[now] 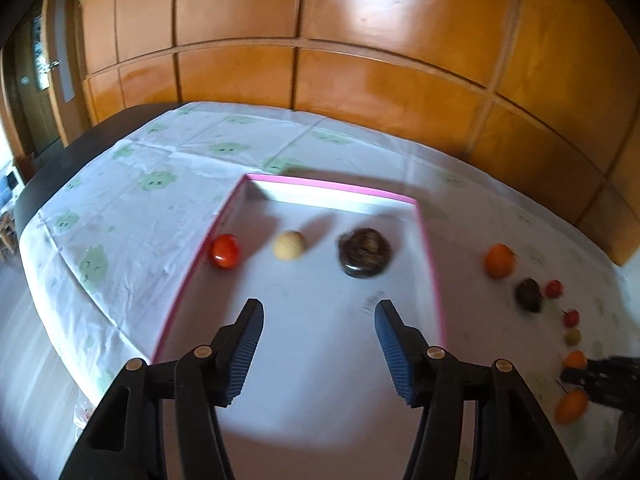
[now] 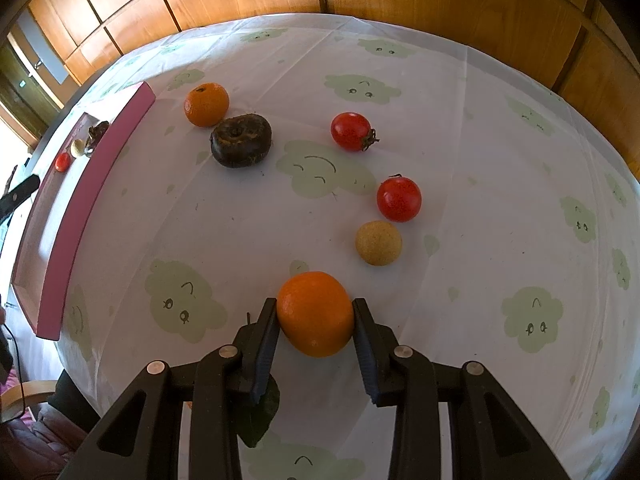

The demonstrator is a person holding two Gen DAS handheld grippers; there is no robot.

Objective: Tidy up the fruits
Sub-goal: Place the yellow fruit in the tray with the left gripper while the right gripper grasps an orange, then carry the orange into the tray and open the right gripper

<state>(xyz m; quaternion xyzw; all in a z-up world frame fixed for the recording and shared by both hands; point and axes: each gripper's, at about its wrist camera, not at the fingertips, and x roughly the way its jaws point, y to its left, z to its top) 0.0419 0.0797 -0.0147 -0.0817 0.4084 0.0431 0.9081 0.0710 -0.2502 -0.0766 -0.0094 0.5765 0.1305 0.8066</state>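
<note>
Your right gripper (image 2: 315, 316) is clamped on the round orange citrus fruit (image 2: 315, 313); left gripper (image 1: 319, 326) hangs empty, jaws apart. Next, I'd guess: carry it into the pink-rimmed white tray (image 2: 64, 256).

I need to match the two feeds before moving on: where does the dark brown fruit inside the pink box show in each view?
Left wrist view: dark brown fruit in the middle, rightmost of three in the pink box.
Right wrist view: same fruit small at far left, behind the box wall.
Shared landmark: the pink box.
</note>
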